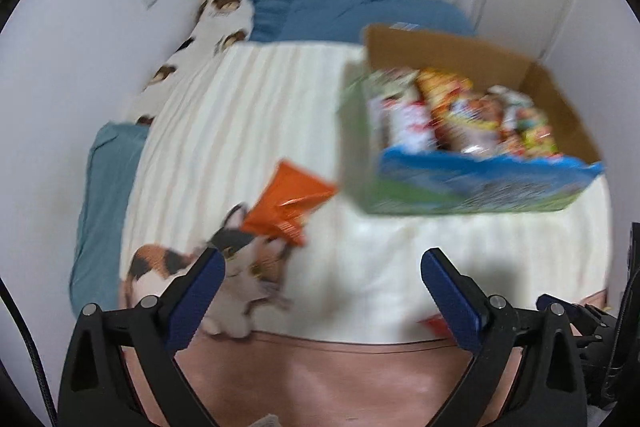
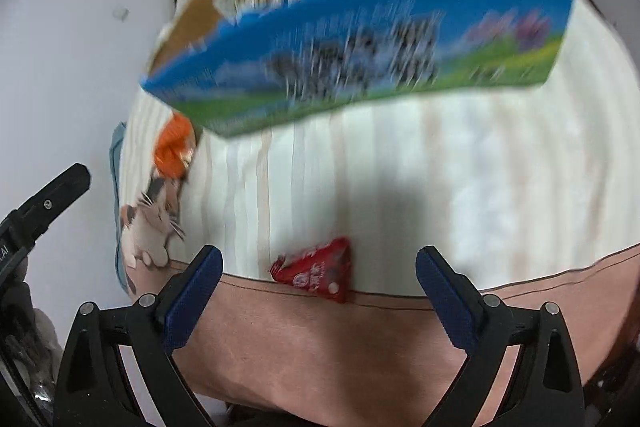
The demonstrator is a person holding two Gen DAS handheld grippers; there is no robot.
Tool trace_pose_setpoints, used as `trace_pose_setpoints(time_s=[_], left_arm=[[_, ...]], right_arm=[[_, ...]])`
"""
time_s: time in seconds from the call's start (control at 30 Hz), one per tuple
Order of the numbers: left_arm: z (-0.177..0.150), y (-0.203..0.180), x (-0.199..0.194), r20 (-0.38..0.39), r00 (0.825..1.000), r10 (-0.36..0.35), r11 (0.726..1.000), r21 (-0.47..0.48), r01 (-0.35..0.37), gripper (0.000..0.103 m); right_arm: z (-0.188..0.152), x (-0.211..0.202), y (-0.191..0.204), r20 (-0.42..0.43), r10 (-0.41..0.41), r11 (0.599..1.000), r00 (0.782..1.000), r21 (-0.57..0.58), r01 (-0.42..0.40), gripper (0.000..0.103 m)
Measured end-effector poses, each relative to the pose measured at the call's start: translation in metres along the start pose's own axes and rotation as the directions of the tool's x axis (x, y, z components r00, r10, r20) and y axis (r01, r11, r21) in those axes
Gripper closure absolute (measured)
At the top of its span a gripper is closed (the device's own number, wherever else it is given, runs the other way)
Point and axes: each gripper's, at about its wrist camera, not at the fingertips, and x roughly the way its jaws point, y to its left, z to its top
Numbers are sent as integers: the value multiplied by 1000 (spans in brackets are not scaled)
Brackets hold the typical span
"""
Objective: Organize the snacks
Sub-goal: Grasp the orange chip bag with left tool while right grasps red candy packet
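A cardboard box (image 1: pixel 472 187) with a blue and green printed front stands on the bed at the right, holding several snack packets (image 1: pixel 460 115). An orange snack packet (image 1: pixel 288 203) lies on the white blanket left of the box, above my left gripper (image 1: pixel 322 263), which is open and empty. In the right wrist view the box (image 2: pixel 360 55) fills the top. A red snack packet (image 2: pixel 316 271) lies on the blanket's near edge between the fingers of my open, empty right gripper (image 2: pixel 318 259). The orange packet (image 2: pixel 174 147) shows at the left there.
The white striped blanket (image 1: pixel 248 115) covers a bed with a pink sheet (image 1: pixel 320 375) at the near edge. A cat-print cloth (image 1: pixel 248 267) lies beside the orange packet. Blue and white pillows (image 1: pixel 352 15) lie at the far end. A white wall (image 1: pixel 60 87) runs along the left.
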Motion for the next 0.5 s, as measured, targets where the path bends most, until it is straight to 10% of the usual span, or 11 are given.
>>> trace_pose_setpoints(time_s=[0.23,0.5], left_arm=[[-3,36,53,-92,993,79,997,16,-78,3],[22,33,121,-215,973,88,981,186,-48,3]], right_arm=[[-14,72,21,-95,-74,997,993,-32,71,34],[-21,83,28,-56,-102,995,993,-26,101,43]])
